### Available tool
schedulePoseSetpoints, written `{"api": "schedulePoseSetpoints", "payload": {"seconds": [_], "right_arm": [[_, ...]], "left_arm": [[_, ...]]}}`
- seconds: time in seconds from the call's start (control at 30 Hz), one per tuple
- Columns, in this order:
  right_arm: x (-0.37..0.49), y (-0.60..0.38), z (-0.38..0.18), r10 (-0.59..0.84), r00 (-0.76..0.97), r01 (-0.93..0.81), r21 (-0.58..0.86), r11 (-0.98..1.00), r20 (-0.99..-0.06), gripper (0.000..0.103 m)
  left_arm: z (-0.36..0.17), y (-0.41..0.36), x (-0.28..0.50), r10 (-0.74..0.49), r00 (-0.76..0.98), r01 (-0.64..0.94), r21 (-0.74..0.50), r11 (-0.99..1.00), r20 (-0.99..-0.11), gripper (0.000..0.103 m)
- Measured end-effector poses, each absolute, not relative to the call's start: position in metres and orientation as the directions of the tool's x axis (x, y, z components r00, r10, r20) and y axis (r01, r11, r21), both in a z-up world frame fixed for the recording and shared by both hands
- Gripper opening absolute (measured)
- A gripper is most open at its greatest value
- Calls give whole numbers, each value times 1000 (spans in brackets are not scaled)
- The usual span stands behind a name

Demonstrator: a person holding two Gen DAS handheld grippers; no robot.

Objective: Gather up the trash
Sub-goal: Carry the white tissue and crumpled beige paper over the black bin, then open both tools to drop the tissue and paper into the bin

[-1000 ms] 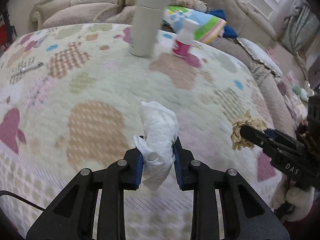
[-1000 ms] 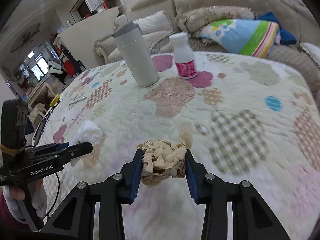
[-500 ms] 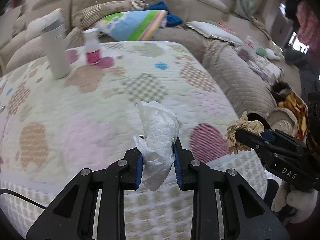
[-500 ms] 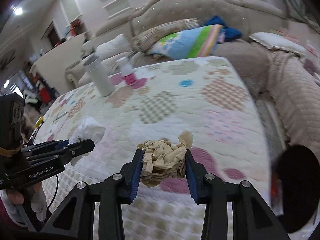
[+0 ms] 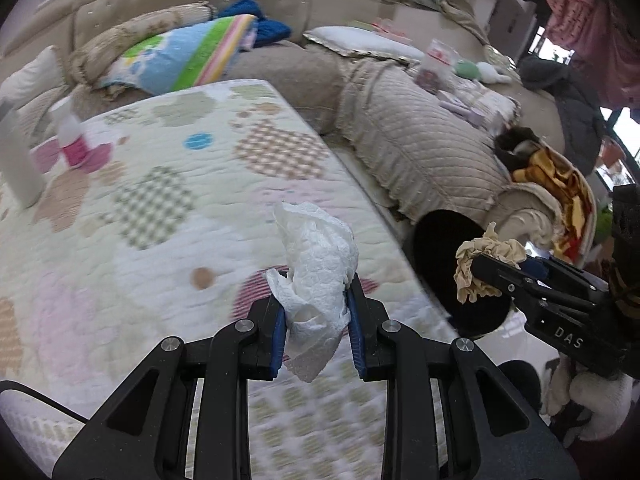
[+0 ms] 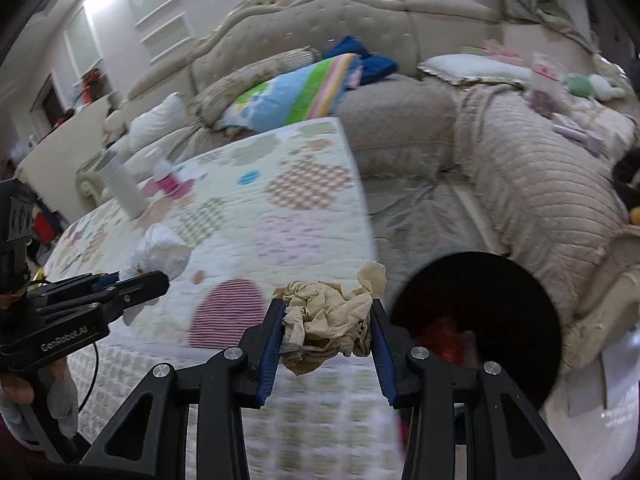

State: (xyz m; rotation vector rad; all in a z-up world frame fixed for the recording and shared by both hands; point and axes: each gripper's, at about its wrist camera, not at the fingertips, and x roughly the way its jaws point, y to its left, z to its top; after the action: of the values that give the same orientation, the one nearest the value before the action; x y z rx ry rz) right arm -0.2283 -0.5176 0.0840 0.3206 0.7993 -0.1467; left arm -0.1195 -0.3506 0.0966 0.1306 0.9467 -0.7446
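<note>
A beige quilted sofa curves around a counter covered in a patchwork quilt. A round black bin sits on the floor between them, beside the counter's edge. The left tool is clamped on a crumpled white paper towel above the counter's near edge. The right tool is clamped on a crumpled tan wad of paper, just beside the bin's rim.

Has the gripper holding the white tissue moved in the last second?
Yes. The left gripper with the white tissue swung away from the white bottle, toward the black bin.
</note>
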Motion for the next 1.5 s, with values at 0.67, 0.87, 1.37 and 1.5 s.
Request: {"api": "schedulePoseSetpoints", "payload": {"seconds": [0.67,0.87,1.37,1.5], "right_arm": [[-267,-605,49,-84,650,431,274,860,-755,41],[-269,-613,44,-89,642,443,273,854,-762,42],[-265,-619,35,-87,628,455,274,847,-774,44],[-265,-622,33,-86,625,459,276,845,-776,45]], "left_arm": [[76,-463,-138,-578,205,733,-268,626,-790,24],[68,-472,-136,-568,203,732,-262,629,-797,24],[58,-488,-133,-560,185,740,-260,620,-808,24],[55,-493,-133,-557,181,742,-259,618,-811,24]]}}
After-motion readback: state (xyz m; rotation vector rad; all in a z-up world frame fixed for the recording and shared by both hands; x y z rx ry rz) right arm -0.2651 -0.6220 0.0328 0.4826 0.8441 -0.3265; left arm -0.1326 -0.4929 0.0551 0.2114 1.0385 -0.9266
